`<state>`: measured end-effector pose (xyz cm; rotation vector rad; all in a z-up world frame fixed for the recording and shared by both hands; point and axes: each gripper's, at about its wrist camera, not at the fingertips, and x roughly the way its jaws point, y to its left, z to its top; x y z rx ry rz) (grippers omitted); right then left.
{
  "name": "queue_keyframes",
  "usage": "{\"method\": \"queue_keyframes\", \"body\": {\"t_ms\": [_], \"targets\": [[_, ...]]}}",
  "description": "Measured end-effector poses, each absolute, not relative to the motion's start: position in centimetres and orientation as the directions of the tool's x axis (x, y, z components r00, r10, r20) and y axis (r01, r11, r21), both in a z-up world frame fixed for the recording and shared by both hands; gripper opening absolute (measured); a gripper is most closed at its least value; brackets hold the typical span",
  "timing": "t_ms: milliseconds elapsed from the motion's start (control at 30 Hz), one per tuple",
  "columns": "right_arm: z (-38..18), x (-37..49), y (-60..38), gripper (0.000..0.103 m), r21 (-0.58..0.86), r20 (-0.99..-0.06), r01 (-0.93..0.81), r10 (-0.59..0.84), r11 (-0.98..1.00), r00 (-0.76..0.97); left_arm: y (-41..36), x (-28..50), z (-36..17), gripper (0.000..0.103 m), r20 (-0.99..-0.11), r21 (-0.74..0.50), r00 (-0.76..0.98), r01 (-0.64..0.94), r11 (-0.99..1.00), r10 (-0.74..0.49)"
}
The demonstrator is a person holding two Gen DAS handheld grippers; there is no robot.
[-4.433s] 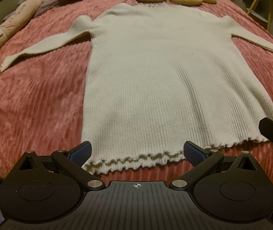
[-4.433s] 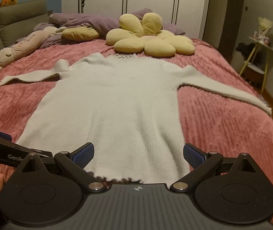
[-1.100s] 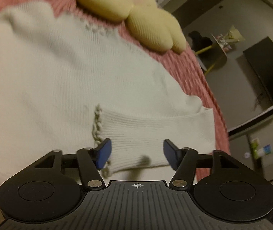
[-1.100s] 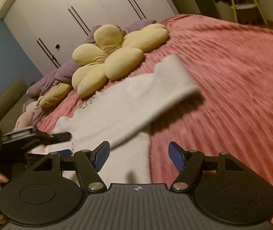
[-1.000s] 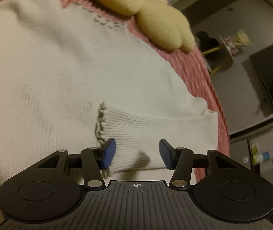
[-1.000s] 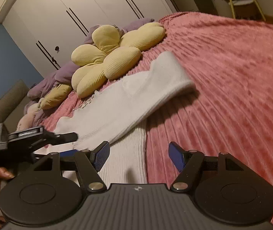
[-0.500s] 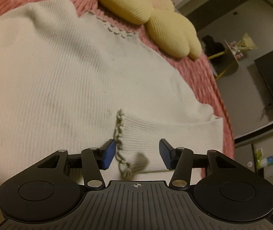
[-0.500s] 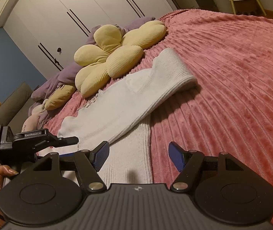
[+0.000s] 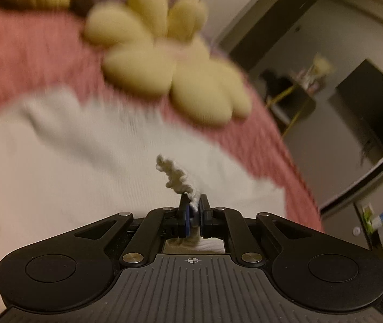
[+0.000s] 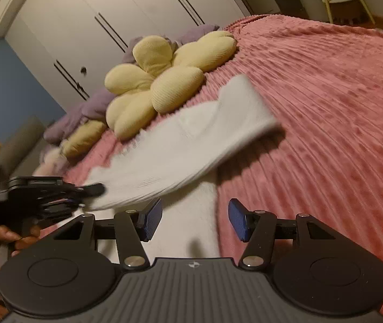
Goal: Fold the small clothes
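Over on the left, the left gripper [image 9: 194, 216] is pinched tight on the frilly cuff [image 9: 176, 179] of the white sweater [image 9: 56, 161], which lies spread on the pink bedspread [image 10: 326, 94]; the folded sleeve [image 10: 191, 145] crosses its body below the yellow flower cushion [image 10: 164, 80]; the right gripper [image 10: 195, 220] hovers with fingers apart, gripping nothing.

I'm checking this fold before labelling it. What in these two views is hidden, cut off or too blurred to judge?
- Left wrist view: the cream ribbed knit sweater and yellow flower-shaped cushion are motion-blurred; the fold line is unreadable.
- Left wrist view: the left gripper hides the frilly sleeve cuff below its pinch.
- Right wrist view: the right gripper body cuts off the sweater's hem.
- Right wrist view: the cuff is blurred.
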<state>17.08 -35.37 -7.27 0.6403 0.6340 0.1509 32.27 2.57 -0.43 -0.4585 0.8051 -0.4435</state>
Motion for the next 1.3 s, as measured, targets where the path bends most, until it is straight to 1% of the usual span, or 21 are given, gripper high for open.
{"method": "queue_keyframes", "body": {"t_ms": [67, 133, 233, 300, 333, 367, 467, 500, 533, 600, 700, 733, 767, 800, 833, 967, 1033, 1100, 1167, 1233, 1300], "targets": [[-6.7, 17.9, -35.0, 0.055, 0.619, -0.483, 0.043, 0.337, 0.784, 0.808, 4.3, 31.9, 0.9, 0.008, -0.576, -0.476, 0.667, 0.196, 0.857, -0.472], [-6.4, 19.2, -34.2, 0.055, 0.632, -0.471, 0.026, 0.358, 0.774, 0.807, 6.2, 31.9, 0.8, 0.008, -0.604, -0.385, 0.704, 0.154, 0.910, -0.375], [-6.7, 21.3, -33.1, 0.055, 0.653, -0.476, 0.029, 0.381, 0.757, 0.793, 9.6, 32.3, -1.0, 0.008, -0.660, -0.330, 0.703, 0.046, 0.943, -0.266], [-7.2, 22.8, -32.6, 0.055, 0.663, -0.489, 0.046, 0.386, 0.747, 0.782, 11.1, 32.5, -2.5, 0.008, -0.692, -0.263, 0.699, -0.009, 0.965, -0.183], [-7.5, 23.5, -32.5, 0.055, 0.666, -0.503, 0.065, 0.383, 0.743, 0.775, 11.7, 32.4, -3.1, 0.008, -0.701, -0.250, 0.694, -0.025, 0.968, -0.163], [-7.9, 24.1, -32.5, 0.055, 0.669, -0.515, 0.084, 0.379, 0.738, 0.769, 12.1, 32.4, -3.7, 0.008, -0.711, -0.259, 0.683, -0.035, 0.965, -0.166], [-9.3, 25.7, -33.1, 0.055, 0.679, -0.544, 0.145, 0.361, 0.720, 0.757, 12.9, 32.3, -4.6, 0.010, -0.706, -0.336, 0.666, -0.017, 0.942, -0.241], [-9.8, 26.1, -33.5, 0.055, 0.690, -0.547, 0.162, 0.361, 0.706, 0.755, 13.0, 32.3, -4.9, 0.012, -0.699, -0.357, 0.665, -0.005, 0.934, -0.263], [-10.3, 26.5, -33.9, 0.055, 0.708, -0.544, 0.176, 0.370, 0.684, 0.753, 13.1, 32.4, -5.1, 0.017, -0.697, -0.370, 0.662, -0.004, 0.929, -0.275], [-10.8, 27.1, -34.3, 0.055, 0.734, -0.530, 0.192, 0.373, 0.651, 0.762, 13.0, 32.9, -5.7, 0.020, -0.695, -0.394, 0.659, -0.014, 0.919, -0.288], [-10.8, 28.1, -34.0, 0.053, 0.721, -0.536, 0.203, 0.347, 0.663, 0.770, 12.9, 33.0, -5.9, 0.010, -0.696, -0.400, 0.659, -0.029, 0.916, -0.283], [-10.7, 28.5, -33.7, 0.044, 0.704, -0.546, 0.206, 0.332, 0.680, 0.769, 12.7, 32.8, -5.6, 0.009, -0.686, -0.385, 0.675, -0.019, 0.923, -0.272], [-10.6, 28.8, -33.3, 0.029, 0.678, -0.560, 0.207, 0.313, 0.705, 0.767, 12.4, 32.5, -5.2, 0.009, -0.670, -0.369, 0.694, -0.001, 0.930, -0.265], [-10.5, 29.2, -33.0, 0.022, 0.649, -0.577, 0.208, 0.295, 0.732, 0.762, 12.1, 32.4, -4.8, 0.009, -0.652, -0.352, 0.713, 0.016, 0.936, -0.258], [-10.4, 29.5, -32.8, 0.010, 0.609, -0.596, 0.209, 0.268, 0.765, 0.757, 11.7, 32.2, -4.2, 0.009, -0.633, -0.334, 0.732, 0.031, 0.942, -0.249], [-9.3, 28.9, -32.7, 0.007, 0.519, -0.578, 0.215, 0.154, 0.827, 0.801, 10.3, 32.1, -2.4, 0.009, -0.554, -0.290, 0.793, 0.104, 0.951, -0.255], [-9.2, 28.4, -32.4, 0.007, 0.468, -0.567, 0.221, 0.099, 0.856, 0.818, 9.6, 32.4, -2.4, 0.009, -0.551, -0.239, 0.801, 0.117, 0.964, -0.234], [-9.7, 28.5, -31.8, 0.007, 0.420, -0.586, 0.213, 0.084, 0.882, 0.806, 9.3, 32.8, -3.2, 0.009, -0.577, -0.188, 0.791, 0.111, 0.976, -0.201], [-10.3, 28.9, -31.3, 0.007, 0.392, -0.609, 0.195, 0.094, 0.899, 0.787, 9.5, 33.4, -4.8, 0.009, -0.631, -0.150, 0.760, 0.076, 0.986, -0.155], [-10.0, 29.0, -31.2, 0.008, 0.373, -0.616, 0.180, 0.098, 0.910, 0.782, 9.9, 33.5, -6.6, 0.009, -0.681, -0.132, 0.721, 0.052, 0.990, -0.129], [-9.8, 29.1, -31.4, 0.011, 0.390, -0.619, 0.159, 0.131, 0.907, 0.774, 10.2, 33.2, -7.5, 0.010, -0.691, -0.133, 0.711, 0.052, 0.990, -0.130]]}}
